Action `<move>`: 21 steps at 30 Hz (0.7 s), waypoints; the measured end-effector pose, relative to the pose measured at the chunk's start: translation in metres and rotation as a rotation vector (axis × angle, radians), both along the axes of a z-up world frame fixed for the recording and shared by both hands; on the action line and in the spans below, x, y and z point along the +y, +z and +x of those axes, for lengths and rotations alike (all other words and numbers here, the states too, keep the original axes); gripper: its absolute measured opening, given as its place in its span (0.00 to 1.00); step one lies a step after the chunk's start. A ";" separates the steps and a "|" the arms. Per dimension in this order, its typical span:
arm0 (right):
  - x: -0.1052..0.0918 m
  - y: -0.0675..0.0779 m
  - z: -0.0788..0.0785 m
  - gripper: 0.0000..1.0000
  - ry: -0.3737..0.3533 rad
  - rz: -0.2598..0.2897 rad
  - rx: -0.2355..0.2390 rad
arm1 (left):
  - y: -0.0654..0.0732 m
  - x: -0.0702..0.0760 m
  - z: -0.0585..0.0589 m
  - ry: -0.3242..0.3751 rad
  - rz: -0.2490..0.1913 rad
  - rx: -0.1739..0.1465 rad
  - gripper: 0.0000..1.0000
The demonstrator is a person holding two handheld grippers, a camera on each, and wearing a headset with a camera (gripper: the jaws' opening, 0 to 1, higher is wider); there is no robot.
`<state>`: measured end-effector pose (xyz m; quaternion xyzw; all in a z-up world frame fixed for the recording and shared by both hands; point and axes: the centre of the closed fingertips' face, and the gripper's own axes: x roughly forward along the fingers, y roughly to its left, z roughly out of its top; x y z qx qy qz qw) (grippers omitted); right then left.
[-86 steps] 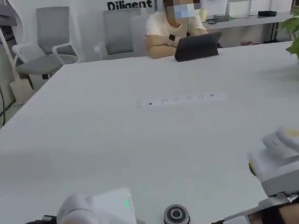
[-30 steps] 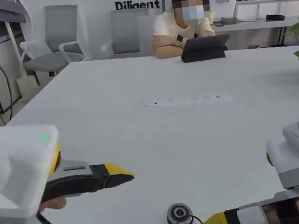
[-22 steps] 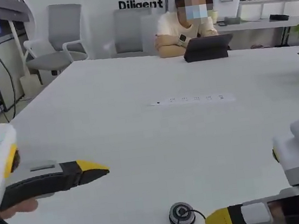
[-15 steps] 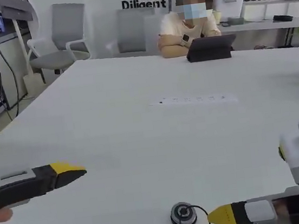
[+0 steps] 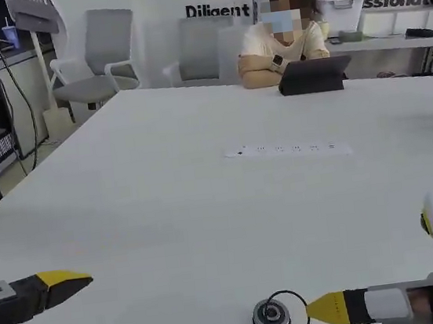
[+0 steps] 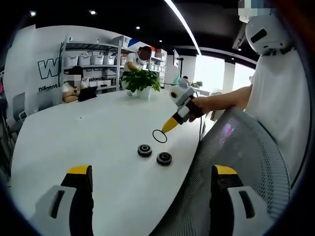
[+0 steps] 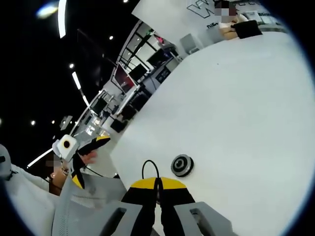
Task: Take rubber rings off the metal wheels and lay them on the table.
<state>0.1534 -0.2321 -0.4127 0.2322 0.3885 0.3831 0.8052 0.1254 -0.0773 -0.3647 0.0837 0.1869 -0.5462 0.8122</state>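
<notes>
Right gripper point(image 5: 315, 309) has its jaws pinched tight on the black rubber ring point(image 5: 284, 293), holding it at the near edge of the table point(image 5: 207, 210), just right of a metal wheel point(image 5: 270, 316). Left gripper point(image 6: 151, 170) sits off at the near left, jaws spread wide with nothing between them. Its view catches a pair of wheels point(image 6: 144, 150) side by side close to the ring.

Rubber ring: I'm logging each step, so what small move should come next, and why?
Probably lower the right tongs onto bare table beside the metal wheel and open them: the rubber ring hangs pinched in their shut tips, already off the wheel, so only laying it down looks left.
</notes>
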 end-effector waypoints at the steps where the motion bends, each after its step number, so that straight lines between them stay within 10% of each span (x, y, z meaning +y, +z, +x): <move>1: 0.001 0.000 0.000 0.00 -0.003 0.006 0.003 | -0.002 0.000 -0.001 0.002 -0.001 0.003 0.99; 21: 0.020 0.013 -0.001 0.00 0.034 0.017 -0.049 | -0.012 -0.001 -0.004 0.033 -0.029 0.053 0.99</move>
